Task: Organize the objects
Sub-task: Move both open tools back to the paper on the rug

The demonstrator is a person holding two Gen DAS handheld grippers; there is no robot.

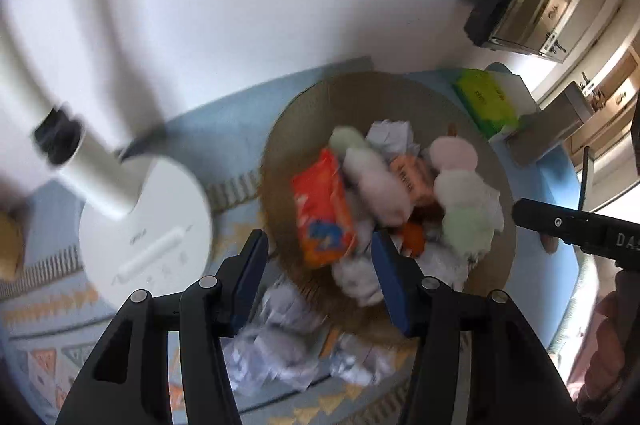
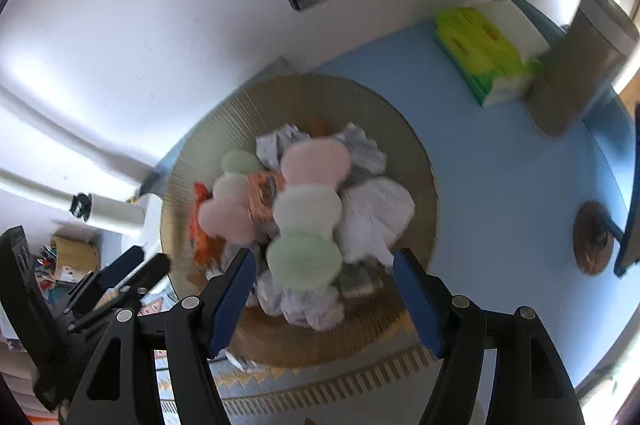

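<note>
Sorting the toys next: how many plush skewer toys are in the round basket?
2: a larger plush skewer lying in the middle of the basket, a smaller plush skewer to its left. Others may hide under paper.

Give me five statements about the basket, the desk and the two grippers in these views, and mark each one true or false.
1. The woven basket holds plush toys and crumpled paper. True.
2. The right gripper is clamped on the green plush ball. False: its jaws stand open, pressing on nothing.
3. A green and white tissue box lies on the blue desk outside the basket. True.
4. The orange snack packet lies on the patterned mat. False: it sits in the basket.
5. The left gripper is empty. True.
</note>
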